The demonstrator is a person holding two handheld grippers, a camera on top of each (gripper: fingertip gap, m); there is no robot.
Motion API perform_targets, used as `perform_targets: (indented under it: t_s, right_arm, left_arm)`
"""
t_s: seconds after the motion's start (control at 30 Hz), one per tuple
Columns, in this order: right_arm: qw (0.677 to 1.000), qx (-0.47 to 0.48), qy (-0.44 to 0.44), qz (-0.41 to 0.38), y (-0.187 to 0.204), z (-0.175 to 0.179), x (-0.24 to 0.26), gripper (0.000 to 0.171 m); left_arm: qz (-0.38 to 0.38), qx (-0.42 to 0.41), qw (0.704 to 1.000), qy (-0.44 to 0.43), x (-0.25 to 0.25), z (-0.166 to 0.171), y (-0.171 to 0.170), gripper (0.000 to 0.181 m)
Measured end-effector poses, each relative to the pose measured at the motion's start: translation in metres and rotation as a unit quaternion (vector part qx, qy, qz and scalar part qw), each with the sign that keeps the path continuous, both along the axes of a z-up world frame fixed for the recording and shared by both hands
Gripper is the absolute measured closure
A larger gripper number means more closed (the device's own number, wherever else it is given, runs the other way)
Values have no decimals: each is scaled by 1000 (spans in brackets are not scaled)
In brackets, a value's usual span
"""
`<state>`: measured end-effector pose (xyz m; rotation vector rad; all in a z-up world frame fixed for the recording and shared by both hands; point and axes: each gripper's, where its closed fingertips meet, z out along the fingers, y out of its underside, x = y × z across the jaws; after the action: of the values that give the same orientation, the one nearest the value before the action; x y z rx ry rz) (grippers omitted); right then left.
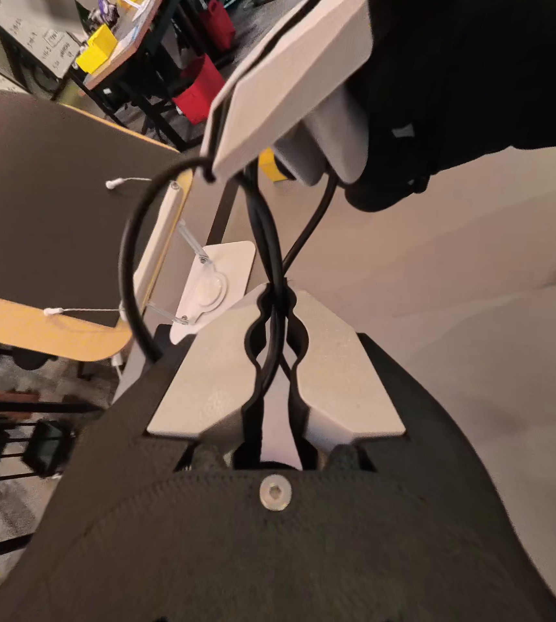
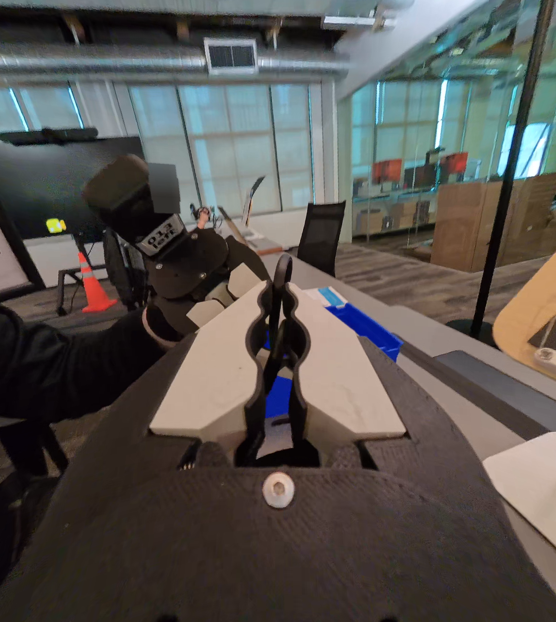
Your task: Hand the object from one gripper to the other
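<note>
There is one black cable [image 1: 125,269], looped into several strands, and you hold it between your two grippers above the table; in the left wrist view three strands cross at the fingertips and one wide loop swings out to the left. Your left gripper [image 1: 278,291] is clenched on the bundle, its two white fingers [image 1: 216,363] pressed together with the strands running through the wavy black pads; your right gripper [image 2: 278,286] is likewise clamped on the cable, and a short loop of it pokes up past the tips. In the left wrist view the right gripper comes in from the upper right with its fingers closed on the strands, a black sleeve [image 1: 488,84] behind it. In the right wrist view the left gripper sits just beyond and to the left, a black-sleeved arm [image 2: 51,363] leading to it.

Below lies a grey table [image 2: 471,370]; on it you can count one blue bin [image 2: 367,326] and one white stand base [image 2: 539,488]. A tan-edged curved panel [image 1: 51,323] stands beside it. Farther off are one orange traffic cone [image 2: 93,289], one black office chair [image 2: 322,232], one dark screen [image 2: 51,188], two red bins [image 1: 199,91] and one yellow bin [image 1: 96,50]; tall windows and a glass partition close the room.
</note>
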<state>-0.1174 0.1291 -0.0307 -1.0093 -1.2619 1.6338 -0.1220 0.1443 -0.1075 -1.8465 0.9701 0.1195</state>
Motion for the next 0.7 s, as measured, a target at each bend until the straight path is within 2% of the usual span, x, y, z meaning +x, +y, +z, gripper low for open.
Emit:
perform_targets:
  t_s: [0.17,0.47,0.7]
  right_arm:
    - [998,-16,52,-5,14,18,17,168]
    - [997,31,-37,-67,42,-2,20,169]
    - [990,7,-119,-74,59,-37,16,168]
  left_arm:
    - [6,-5,1000,-24,-7,0,2,179]
    - [15,4,999,-35,-15,6,3,178]
    - [34,6,999,1,-25,5,3,179]
